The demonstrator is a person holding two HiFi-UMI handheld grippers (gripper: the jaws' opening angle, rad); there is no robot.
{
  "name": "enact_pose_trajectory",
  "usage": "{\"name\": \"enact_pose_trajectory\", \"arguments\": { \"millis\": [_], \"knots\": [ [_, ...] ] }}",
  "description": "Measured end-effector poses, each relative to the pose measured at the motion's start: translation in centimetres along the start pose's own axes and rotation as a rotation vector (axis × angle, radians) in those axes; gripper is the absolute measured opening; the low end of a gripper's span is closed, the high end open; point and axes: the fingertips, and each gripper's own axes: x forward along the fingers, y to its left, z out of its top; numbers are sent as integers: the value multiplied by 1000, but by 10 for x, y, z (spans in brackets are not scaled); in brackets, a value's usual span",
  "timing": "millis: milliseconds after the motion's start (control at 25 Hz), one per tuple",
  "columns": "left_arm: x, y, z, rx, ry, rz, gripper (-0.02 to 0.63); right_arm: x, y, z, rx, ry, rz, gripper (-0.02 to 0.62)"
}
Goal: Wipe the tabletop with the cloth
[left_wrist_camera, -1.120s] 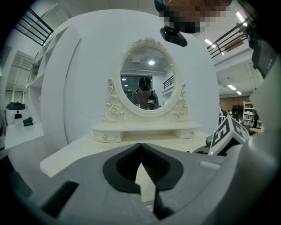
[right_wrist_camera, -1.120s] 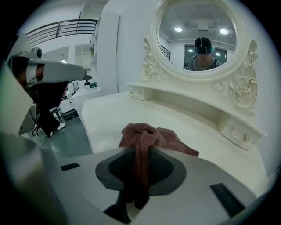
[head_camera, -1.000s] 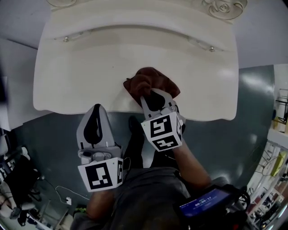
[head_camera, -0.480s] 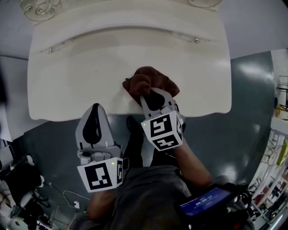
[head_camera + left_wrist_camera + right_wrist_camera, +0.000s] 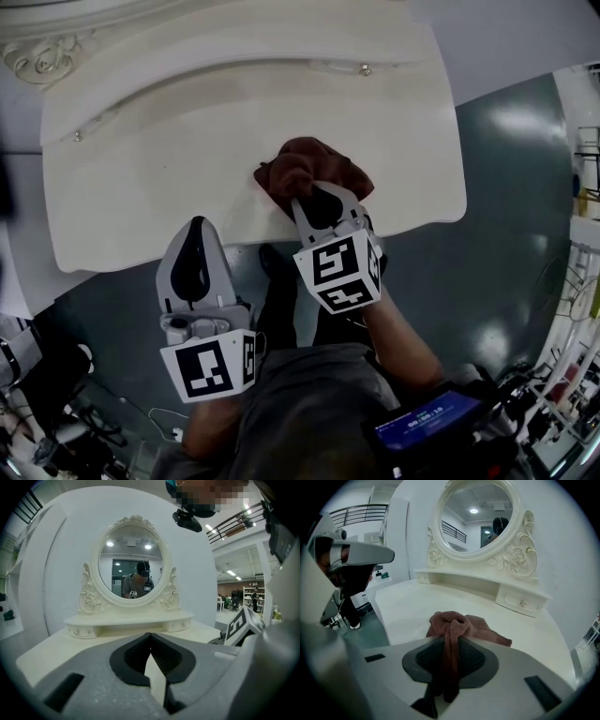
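Observation:
A reddish-brown cloth point(image 5: 314, 172) lies bunched on the white tabletop point(image 5: 169, 178) close to its front edge. My right gripper point(image 5: 317, 195) is shut on the cloth's near side. In the right gripper view a twisted fold of the cloth point(image 5: 454, 625) runs down between the dark pads of that gripper point(image 5: 450, 644). My left gripper point(image 5: 196, 223) hovers to the left, its tips just over the table's front edge. It is shut, and in the left gripper view the left gripper point(image 5: 150, 634) has its tips meeting with nothing between them.
An oval mirror point(image 5: 131, 564) in an ornate frame stands on a low drawer shelf point(image 5: 520, 599) at the table's back. Dark green floor point(image 5: 506, 187) surrounds the table. Cables and equipment point(image 5: 37, 375) lie at the lower left, racks point(image 5: 586, 234) at the right.
In the head view the table has slid left and turned, so the cloth and both grippers now sit further right along the front edge. Both grips look unchanged.

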Motion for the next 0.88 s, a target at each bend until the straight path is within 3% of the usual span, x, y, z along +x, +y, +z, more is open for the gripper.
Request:
{"name": "enact_pose_trajectory", "arguments": {
  "millis": [880],
  "knots": [
    [41, -155, 16, 84, 6, -189, 14, -72, -116, -73, 139, -3, -115, 80]
  ]
}}
